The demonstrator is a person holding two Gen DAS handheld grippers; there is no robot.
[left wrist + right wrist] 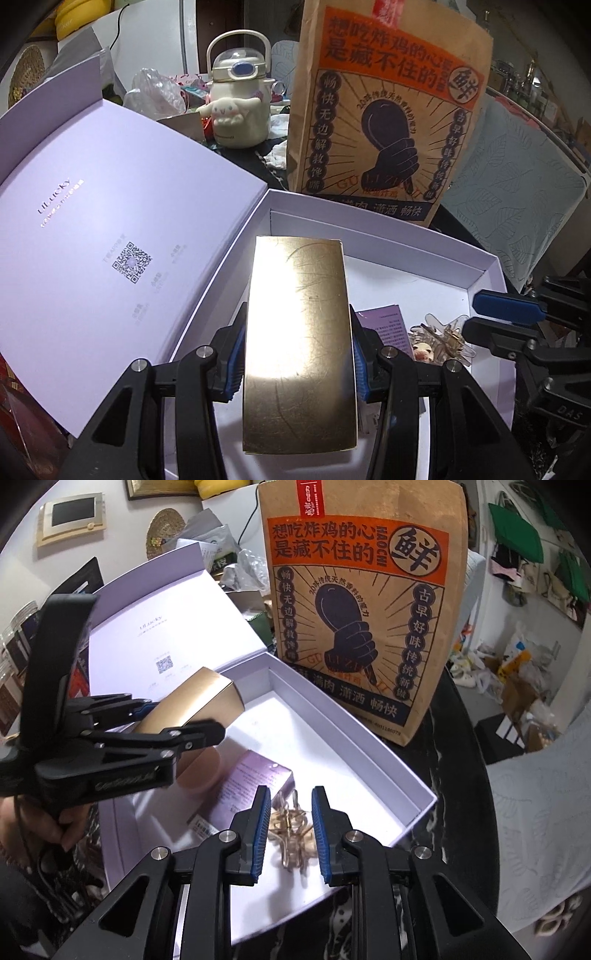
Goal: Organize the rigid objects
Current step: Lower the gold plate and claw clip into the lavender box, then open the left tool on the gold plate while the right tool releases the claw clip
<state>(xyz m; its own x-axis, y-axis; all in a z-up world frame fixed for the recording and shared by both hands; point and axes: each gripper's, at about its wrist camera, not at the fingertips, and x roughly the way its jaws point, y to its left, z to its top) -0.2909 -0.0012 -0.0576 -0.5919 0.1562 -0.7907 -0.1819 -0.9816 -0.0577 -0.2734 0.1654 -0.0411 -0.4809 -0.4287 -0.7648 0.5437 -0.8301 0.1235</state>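
Note:
My left gripper [297, 354] is shut on a gold rectangular box [297, 332] and holds it above the open lilac gift box [484, 266]. The right wrist view shows the same gold box [195, 701] in the left gripper [177, 720] over the gift box's left part [369, 738]. My right gripper [290, 830] is open, its fingers on either side of a clear hair claw clip [291, 830] that lies on the box floor. The clip also shows in the left wrist view [439, 339], with the right gripper [498, 314] beside it. A small purple carton [247, 786] lies next to the clip.
The gift box's lid [92, 229] stands open to the left. A tall brown paper bag [362, 609] stands right behind the box. A white kettle-shaped bottle [240, 99] and clutter sit further back. A leaf-print cushion [517, 192] is at the right.

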